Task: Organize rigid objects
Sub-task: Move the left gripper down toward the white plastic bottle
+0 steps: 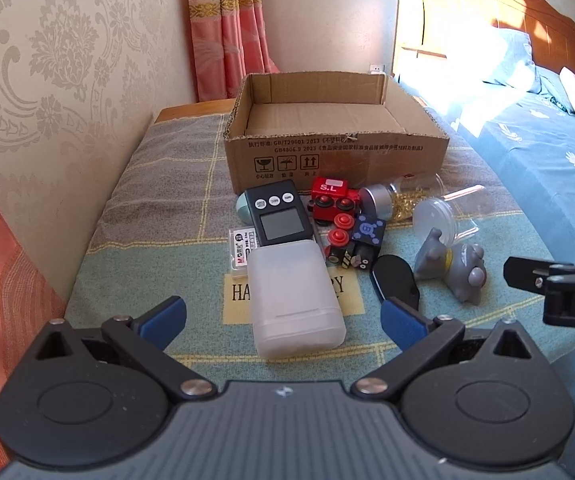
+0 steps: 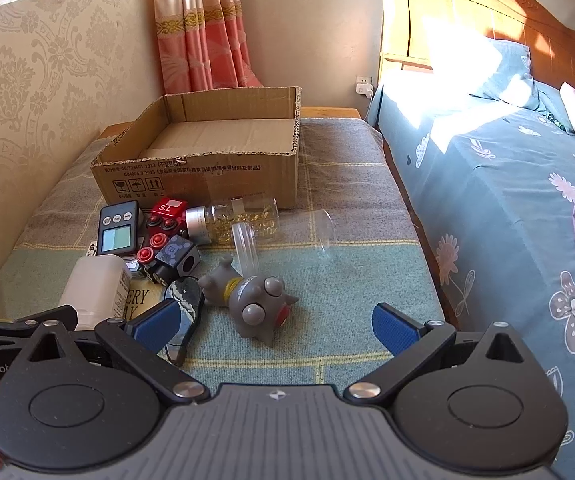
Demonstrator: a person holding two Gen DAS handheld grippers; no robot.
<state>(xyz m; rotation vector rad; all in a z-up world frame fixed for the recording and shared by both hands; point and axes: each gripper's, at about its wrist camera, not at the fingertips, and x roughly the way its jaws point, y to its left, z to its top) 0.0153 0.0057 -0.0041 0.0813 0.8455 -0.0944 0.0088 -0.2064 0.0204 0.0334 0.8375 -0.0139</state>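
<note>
white case (image 1: 295, 300): lies flat on the blanket (image 1: 159, 216), near end between the left jaws, touching neither pad as far as I can tell
left gripper (image 1: 283, 320): jaws wide apart, nothing held, low and level, aimed at the cardboard box (image 1: 335, 152)
right gripper (image 2: 275, 320): jaws wide, nothing held
grey toy (image 2: 251, 300): on its side just ahead of the right jaws
pile: scale (image 1: 279, 212), red train (image 1: 331, 196) just behind the case, before the box

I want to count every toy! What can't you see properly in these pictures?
- White packet, left wrist view: mostly under the black timer and white plastic box.
- Green round thing, left wrist view: hidden behind the timer.
- Right claw, left wrist view: cut off by the edge.
- Cardboard box print, right wrist view: too small.
</note>
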